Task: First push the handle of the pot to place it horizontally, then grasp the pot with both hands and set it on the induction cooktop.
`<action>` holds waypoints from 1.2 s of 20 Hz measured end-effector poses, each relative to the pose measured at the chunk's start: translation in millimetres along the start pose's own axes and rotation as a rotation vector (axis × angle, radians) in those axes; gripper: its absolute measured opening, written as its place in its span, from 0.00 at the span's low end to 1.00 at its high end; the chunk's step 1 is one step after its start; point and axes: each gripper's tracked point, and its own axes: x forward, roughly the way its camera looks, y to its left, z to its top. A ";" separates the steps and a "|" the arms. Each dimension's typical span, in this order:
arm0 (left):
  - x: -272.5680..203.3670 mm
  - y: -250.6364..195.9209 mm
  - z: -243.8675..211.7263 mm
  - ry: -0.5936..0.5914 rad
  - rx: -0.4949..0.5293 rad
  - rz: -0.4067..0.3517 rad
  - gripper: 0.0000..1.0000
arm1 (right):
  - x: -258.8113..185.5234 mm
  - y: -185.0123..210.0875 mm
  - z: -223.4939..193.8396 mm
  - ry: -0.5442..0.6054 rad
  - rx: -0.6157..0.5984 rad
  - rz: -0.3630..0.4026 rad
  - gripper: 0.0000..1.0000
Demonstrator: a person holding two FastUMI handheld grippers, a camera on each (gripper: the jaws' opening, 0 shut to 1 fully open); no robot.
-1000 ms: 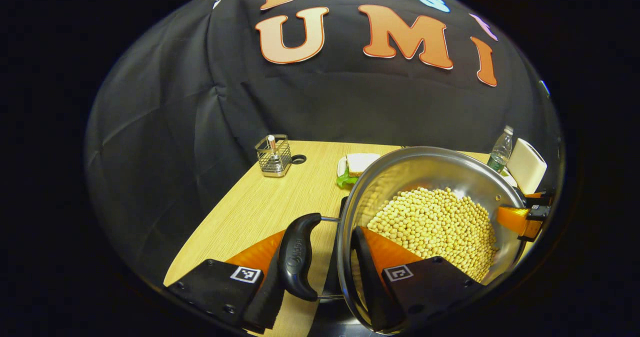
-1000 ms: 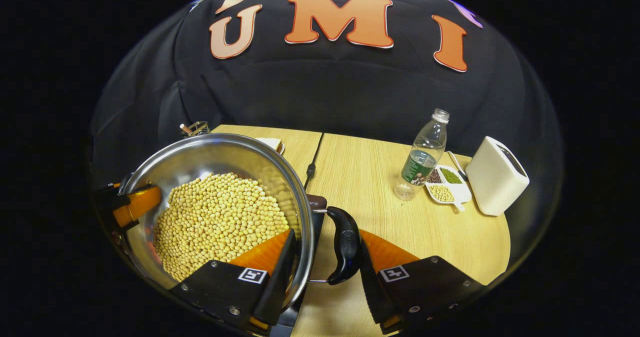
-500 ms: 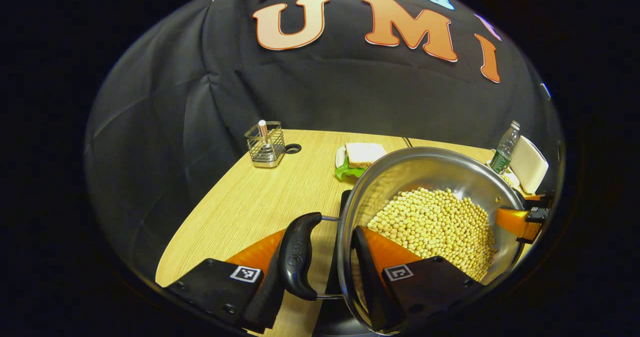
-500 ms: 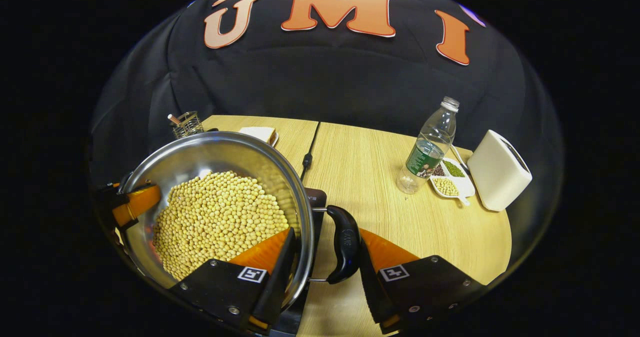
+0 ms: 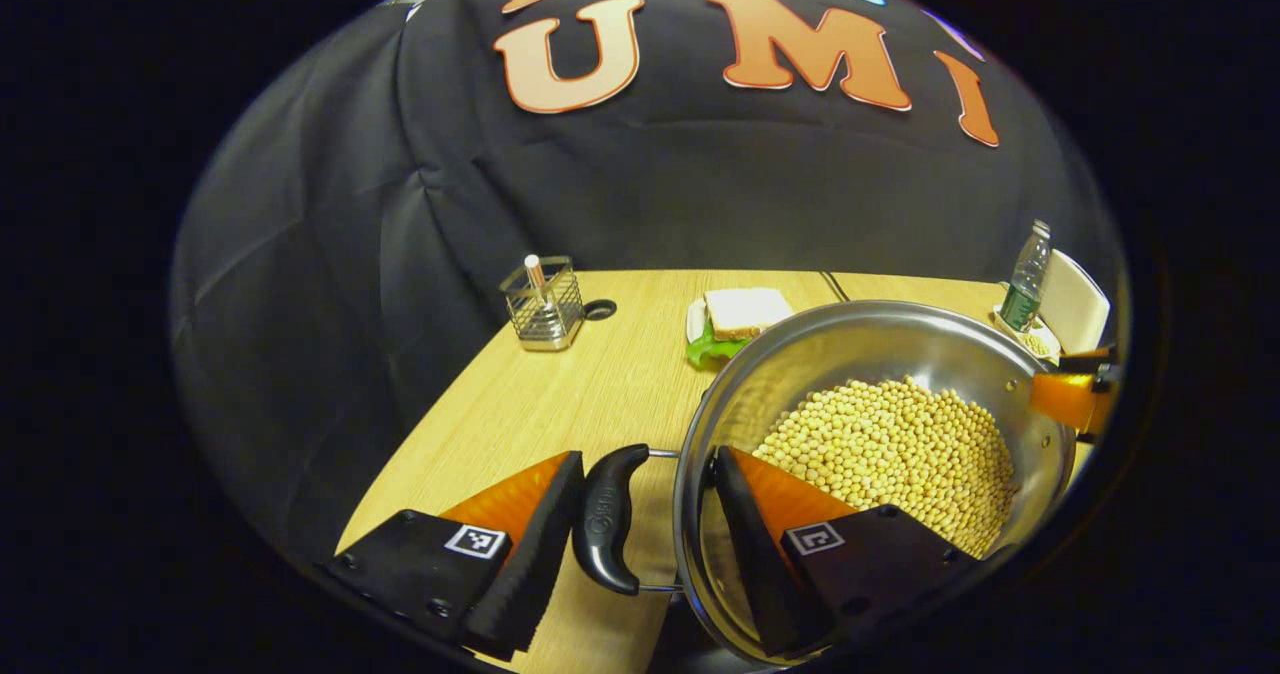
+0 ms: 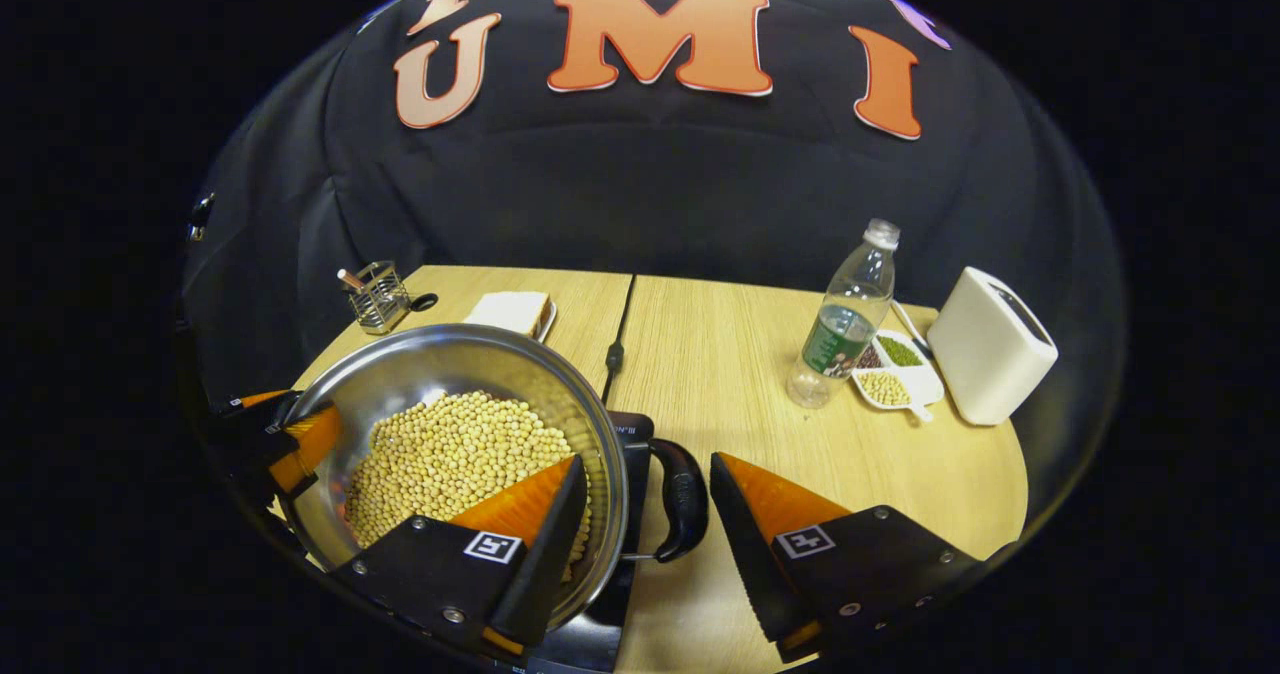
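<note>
Silver pot [image 6: 420, 364], yellow beans [image 6: 450, 454], black handle [image 6: 688, 499], orange-and-black hand-held gripper [image 6: 645, 514].

The pot [image 6: 470, 424] covers most of the induction cooktop [image 6: 625, 434], leaving a dark corner. In the left gripper view the white box [image 5: 1078, 304] is cut off at the edge, and the bottle [image 5: 1024, 279] is too small to make out.

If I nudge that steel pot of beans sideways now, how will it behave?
The shiny steel pot is heaped with yellow beans, so probably heavy and slow to shift. Its smooth base on the black induction cooktop may slide rather than tip. The loose beans could shift toward one side.
</note>
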 end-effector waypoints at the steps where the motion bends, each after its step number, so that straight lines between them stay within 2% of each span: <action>1: 1.0 -0.2 4.2 -0.020 -0.023 0.005 0.91 | -8.6 -6.1 8.6 -0.040 -0.012 -0.007 0.78; 3: -7.7 0.2 9.7 -0.041 -0.045 0.022 0.87 | -26.5 -19.9 21.9 -0.105 -0.031 -0.027 0.78; 5: -14.2 12.3 25.9 -0.101 -0.041 0.067 0.87 | -47.2 -32.9 35.4 -0.174 -0.053 -0.042 0.79; 7: -21.5 27.9 46.1 -0.177 -0.032 0.120 0.86 | -67.3 -55.6 54.2 -0.274 -0.085 -0.099 0.80; 8: -25.8 32.6 55.4 -0.208 -0.030 0.141 0.82 | -78.2 -64.5 62.7 -0.316 -0.087 -0.119 0.80; 10: -40.7 31.8 72.0 -0.272 -0.030 0.154 0.86 | -105.7 -75.7 75.8 -0.379 -0.054 -0.120 0.81; 15: -102.7 16.3 132.9 -0.441 -0.127 0.083 0.86 | -176.3 -107.5 106.0 -0.526 -0.011 -0.108 0.81; 16: -129.7 9.3 144.7 -0.476 -0.150 0.064 0.90 | -192.2 -112.7 111.5 -0.556 -0.009 -0.109 0.82; 19: -178.8 -8.7 176.4 -0.557 -0.207 -0.001 0.81 | -236.3 -128.7 124.2 -0.645 -0.002 -0.106 0.81; 21: -211.1 -19.4 193.7 -0.601 -0.213 -0.041 0.89 | -259.6 -136.0 124.7 -0.677 0.001 -0.101 0.82; 22: -224.4 -24.7 201.2 -0.624 -0.213 -0.054 0.89 | -269.0 -140.5 126.4 -0.694 0.000 -0.103 0.82; 23: -238.6 -29.3 208.7 -0.648 -0.213 -0.064 0.82 | -281.4 -146.1 127.9 -0.715 -0.006 -0.106 0.82; 24: -252.2 -33.8 213.8 -0.668 -0.213 -0.073 0.89 | -291.6 -150.3 132.0 -0.739 -0.012 -0.108 0.82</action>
